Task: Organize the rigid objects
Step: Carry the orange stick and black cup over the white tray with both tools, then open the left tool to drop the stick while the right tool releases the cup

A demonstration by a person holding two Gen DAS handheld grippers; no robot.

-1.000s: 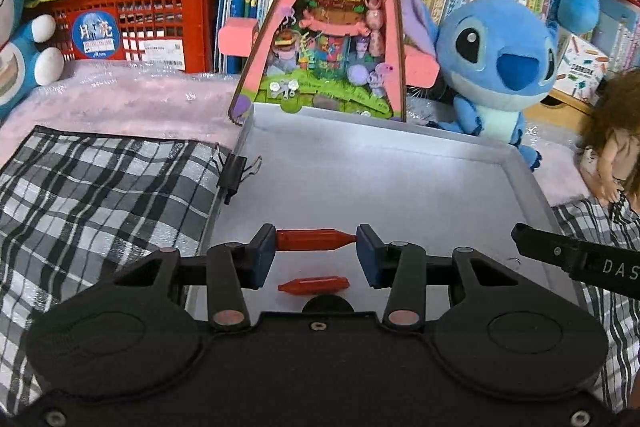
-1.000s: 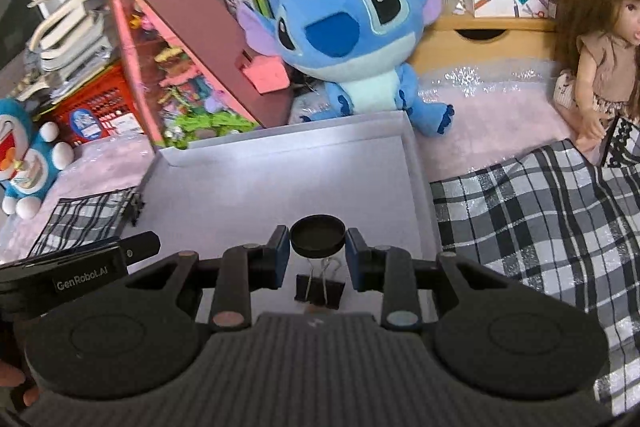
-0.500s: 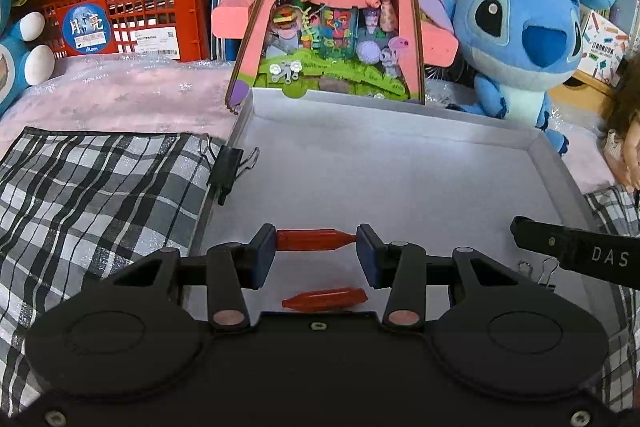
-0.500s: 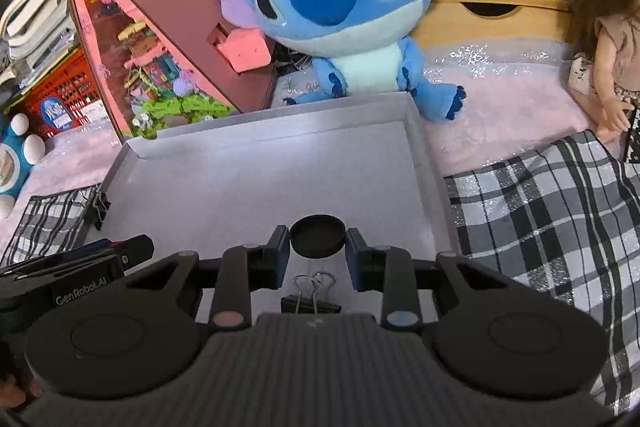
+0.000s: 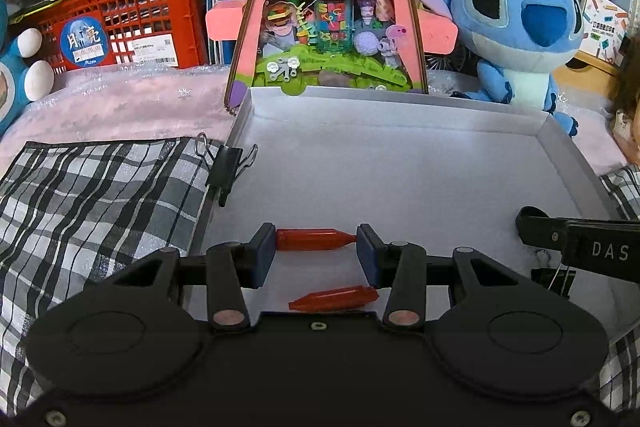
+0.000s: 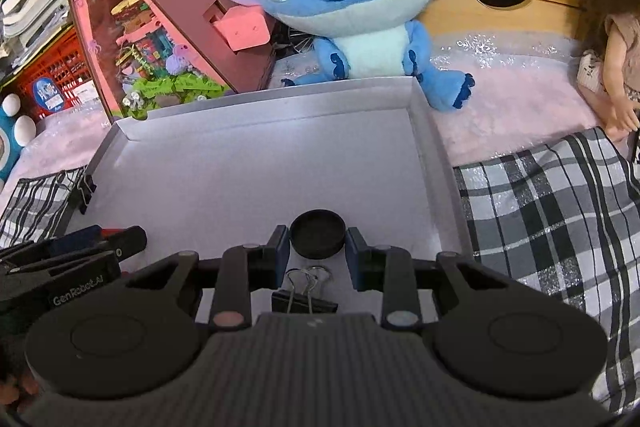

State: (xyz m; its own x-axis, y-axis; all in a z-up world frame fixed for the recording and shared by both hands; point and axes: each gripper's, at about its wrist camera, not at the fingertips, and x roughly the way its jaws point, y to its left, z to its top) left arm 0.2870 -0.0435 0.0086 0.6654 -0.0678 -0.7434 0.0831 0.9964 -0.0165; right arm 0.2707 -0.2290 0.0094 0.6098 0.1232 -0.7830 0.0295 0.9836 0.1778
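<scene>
- Red, pointed plastic crayon-shaped piece point(image 5: 314, 239) lies sideways across my left claw point(image 5: 316, 251), pinched end to end, held over the near part of the shallow white cardboard tray point(image 5: 400, 115).
- A second red piece point(image 5: 334, 299) lies on the tray just below it, pointing the other way.
- My right claw point(image 6: 318, 255) pinches a round black cap point(image 6: 318, 233) above a black binder clip point(image 6: 305, 297).

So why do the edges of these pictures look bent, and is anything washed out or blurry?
Left wrist view: the fisheye lens bows the white tray rim and leans the books; the red capsule in the left hand-held gripper is sharp. Right wrist view: same bending, dark corners; the tray floor glows pale under even light, and the black cap in the right hand-held gripper stays crisp.
</scene>
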